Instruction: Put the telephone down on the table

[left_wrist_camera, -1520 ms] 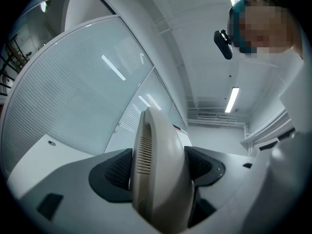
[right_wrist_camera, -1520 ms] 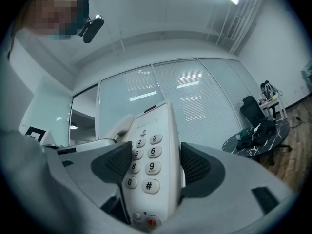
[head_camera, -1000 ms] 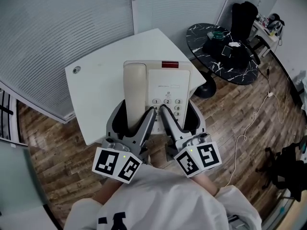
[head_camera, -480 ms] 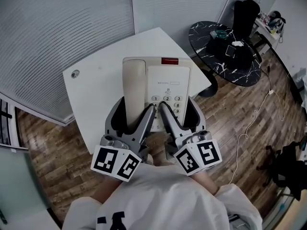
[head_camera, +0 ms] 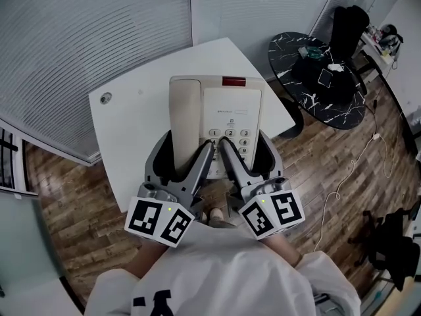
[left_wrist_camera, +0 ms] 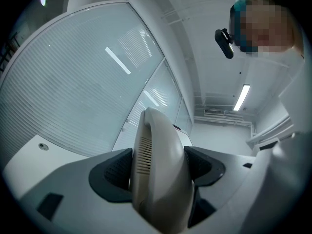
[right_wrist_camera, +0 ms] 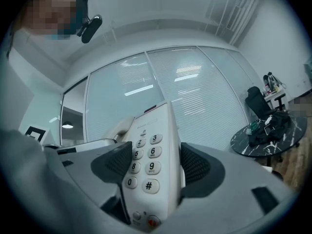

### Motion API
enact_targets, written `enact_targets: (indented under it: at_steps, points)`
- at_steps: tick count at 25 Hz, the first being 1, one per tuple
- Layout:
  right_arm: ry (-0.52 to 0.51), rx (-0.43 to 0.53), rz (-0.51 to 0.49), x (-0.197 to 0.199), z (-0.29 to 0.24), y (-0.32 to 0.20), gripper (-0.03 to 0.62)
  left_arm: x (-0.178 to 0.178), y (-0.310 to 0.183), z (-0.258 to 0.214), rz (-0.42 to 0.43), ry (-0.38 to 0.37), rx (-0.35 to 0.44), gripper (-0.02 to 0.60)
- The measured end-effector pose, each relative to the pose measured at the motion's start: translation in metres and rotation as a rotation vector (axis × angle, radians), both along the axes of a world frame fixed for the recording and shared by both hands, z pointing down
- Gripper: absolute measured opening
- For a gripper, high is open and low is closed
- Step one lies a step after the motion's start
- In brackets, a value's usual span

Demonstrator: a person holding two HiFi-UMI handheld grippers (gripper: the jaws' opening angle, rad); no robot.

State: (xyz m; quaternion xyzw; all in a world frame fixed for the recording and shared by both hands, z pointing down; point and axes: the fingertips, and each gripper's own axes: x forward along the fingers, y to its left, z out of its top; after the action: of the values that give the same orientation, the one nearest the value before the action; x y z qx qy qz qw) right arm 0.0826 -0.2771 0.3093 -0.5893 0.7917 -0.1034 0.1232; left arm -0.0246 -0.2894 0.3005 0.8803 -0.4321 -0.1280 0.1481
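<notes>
two grippers hold one cream telephone [head_camera: 227, 114] between them, seen in the head view over the white tabletop [head_camera: 128, 120]. the left gripper [head_camera: 184, 160] is closed on the handset [head_camera: 185, 110], which lies in its cradle along the telephone's left side; in the left gripper view both dark pads press the handset [left_wrist_camera: 158, 160] from either side. the right gripper [head_camera: 245, 153] is clamped on the keypad end of the body; in the right gripper view the pads sit against both edges of the telephone [right_wrist_camera: 148, 155], with the number keys and a red button facing up. we cannot tell whether the base touches the tabletop or hangs just above it. the telephone's near end lies toward the tabletop's near edge. we note a round black marbled table [head_camera: 316, 87] with dark items on it, well apart to the right, on wooden floor [head_camera: 66, 196].
</notes>
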Motion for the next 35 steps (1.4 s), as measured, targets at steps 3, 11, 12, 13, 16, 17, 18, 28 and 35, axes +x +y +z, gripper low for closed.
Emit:
enact_targets:
  at_steps: [3, 11, 12, 13, 16, 17, 18, 28, 35]
  points:
    - [0.003, -0.014, -0.013, 0.002, 0.005, -0.012, 0.324, 0.002, -0.011, 0.006, -0.013, 0.003, -0.015, 0.334]
    - [-0.006, -0.069, -0.047, 0.003, 0.029, -0.027, 0.324, 0.002, -0.022, 0.029, -0.051, -0.003, -0.066, 0.335]
    - [-0.008, -0.074, -0.051, 0.003, 0.031, -0.029, 0.324, 0.002, -0.024, 0.031, -0.055, -0.004, -0.071, 0.335]
    - [-0.01, -0.079, -0.055, 0.003, 0.034, -0.031, 0.324, 0.002, -0.025, 0.033, -0.058, -0.005, -0.077, 0.335]
    - [-0.018, -0.097, -0.065, 0.002, 0.04, -0.034, 0.324, 0.002, -0.028, 0.039, -0.067, -0.013, -0.095, 0.334]
    - [-0.02, -0.104, -0.067, 0.001, 0.042, -0.035, 0.324, 0.001, -0.029, 0.041, -0.071, -0.015, -0.1, 0.335]
    - [-0.02, -0.109, -0.07, 0.0, 0.044, -0.037, 0.324, 0.0, -0.03, 0.043, -0.075, -0.015, -0.105, 0.335]
    - [-0.015, -0.166, -0.095, -0.009, 0.07, -0.05, 0.322, -0.009, -0.042, 0.068, -0.1, -0.012, -0.164, 0.334]
    - [-0.015, -0.205, -0.104, -0.012, 0.083, -0.059, 0.324, -0.011, -0.05, 0.081, -0.11, -0.014, -0.202, 0.334]
